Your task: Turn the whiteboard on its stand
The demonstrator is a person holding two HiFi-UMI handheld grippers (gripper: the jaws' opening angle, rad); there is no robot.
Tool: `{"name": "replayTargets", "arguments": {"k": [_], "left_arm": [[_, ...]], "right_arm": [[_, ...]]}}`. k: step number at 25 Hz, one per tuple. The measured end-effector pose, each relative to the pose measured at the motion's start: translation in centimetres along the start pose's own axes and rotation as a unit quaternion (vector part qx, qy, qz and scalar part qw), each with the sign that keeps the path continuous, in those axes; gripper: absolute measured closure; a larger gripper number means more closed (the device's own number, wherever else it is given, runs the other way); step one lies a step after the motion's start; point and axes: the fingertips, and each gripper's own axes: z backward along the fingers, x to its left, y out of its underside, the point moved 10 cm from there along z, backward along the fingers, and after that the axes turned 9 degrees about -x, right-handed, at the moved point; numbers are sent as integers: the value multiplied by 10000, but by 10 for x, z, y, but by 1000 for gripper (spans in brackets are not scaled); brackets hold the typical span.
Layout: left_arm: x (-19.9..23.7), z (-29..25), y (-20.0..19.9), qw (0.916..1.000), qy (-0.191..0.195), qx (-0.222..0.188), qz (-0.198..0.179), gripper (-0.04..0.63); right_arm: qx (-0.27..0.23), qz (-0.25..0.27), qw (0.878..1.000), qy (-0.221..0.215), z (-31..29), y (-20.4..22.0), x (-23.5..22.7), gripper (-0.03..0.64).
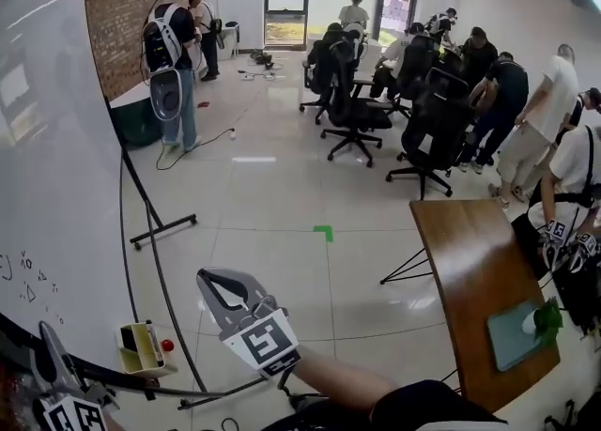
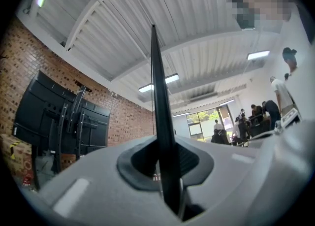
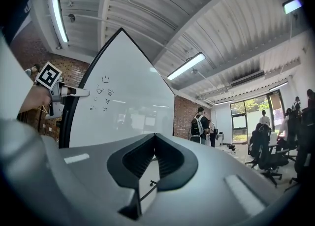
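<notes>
At lower left, the left gripper (image 1: 54,363) pinches the whiteboard (image 1: 56,166) by its edge, the right gripper (image 1: 221,281) closed and empty, and turning looks hardly begun.

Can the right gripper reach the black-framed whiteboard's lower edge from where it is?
Probably yes: the right gripper hangs close beside the large white black-framed whiteboard, and no obstacle shows between them. Its fingers are shut together, though, so they would have to open first.
</notes>
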Motion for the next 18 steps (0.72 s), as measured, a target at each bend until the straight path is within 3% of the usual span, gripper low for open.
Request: {"name": "replayTargets", "arguments": {"k": [10,18], "left_arm": [[16,-25,11,9998,113,-84,114,549],[19,-21,11,9996,174,-128,178,551]], "right_arm": [[-106,197,9997,82,19,-28,48,609],[74,354,9985,401,45,-31,54,609]]}}
